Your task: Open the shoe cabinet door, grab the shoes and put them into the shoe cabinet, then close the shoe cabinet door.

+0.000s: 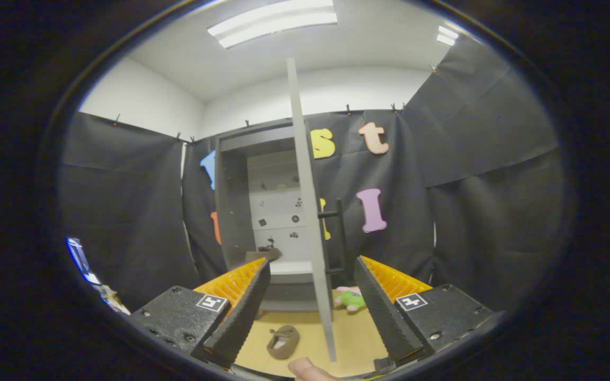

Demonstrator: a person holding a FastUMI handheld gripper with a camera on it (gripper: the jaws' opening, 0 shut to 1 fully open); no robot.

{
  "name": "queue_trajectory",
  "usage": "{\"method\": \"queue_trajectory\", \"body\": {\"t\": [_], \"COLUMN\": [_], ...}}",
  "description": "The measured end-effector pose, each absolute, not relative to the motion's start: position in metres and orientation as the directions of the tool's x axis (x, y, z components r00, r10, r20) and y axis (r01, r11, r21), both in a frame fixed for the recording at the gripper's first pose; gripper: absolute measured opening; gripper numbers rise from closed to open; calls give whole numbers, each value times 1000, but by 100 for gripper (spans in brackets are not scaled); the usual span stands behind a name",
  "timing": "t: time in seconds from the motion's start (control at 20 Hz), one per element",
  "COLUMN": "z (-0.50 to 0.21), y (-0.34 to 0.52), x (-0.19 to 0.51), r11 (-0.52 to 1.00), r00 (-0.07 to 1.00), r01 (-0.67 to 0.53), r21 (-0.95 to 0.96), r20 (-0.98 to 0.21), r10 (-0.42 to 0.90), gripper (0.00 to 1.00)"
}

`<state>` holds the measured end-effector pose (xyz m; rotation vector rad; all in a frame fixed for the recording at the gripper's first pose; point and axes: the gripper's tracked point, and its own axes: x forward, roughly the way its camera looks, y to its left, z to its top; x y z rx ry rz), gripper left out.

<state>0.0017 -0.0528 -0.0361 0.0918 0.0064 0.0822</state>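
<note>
Gripper fingers wide apart, holding nothing. Cabinet ahead, its door swung open, edge-on between the fingers. Brown shoe on floor between fingers, left of door.

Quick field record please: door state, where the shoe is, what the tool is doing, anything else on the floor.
door: shoe cabinet door swung open, edge-on, between the fingers
cabinet: shoe cabinet interior exposed
shoe: brown shoe on the floor, between the fingers, outside the cabinet
tool: tool open, holding nothing
other: green and pink toy on the floor right of the door
</note>
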Motion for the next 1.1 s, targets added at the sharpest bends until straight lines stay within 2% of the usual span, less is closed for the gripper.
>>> {"method": "queue_trajectory", "body": {"t": [0.2, 0.5, 1.1], "z": [-76, -139, -320], "y": [-29, 34, 123], "x": [20, 41, 101], "r11": [998, 993, 990], "r00": [998, 992, 961], "r01": [-54, -112, -140], "r21": [37, -27, 9], "r20": [-20, -54, -241], "r10": [54, 110, 139], "gripper": [100, 100, 100]}}
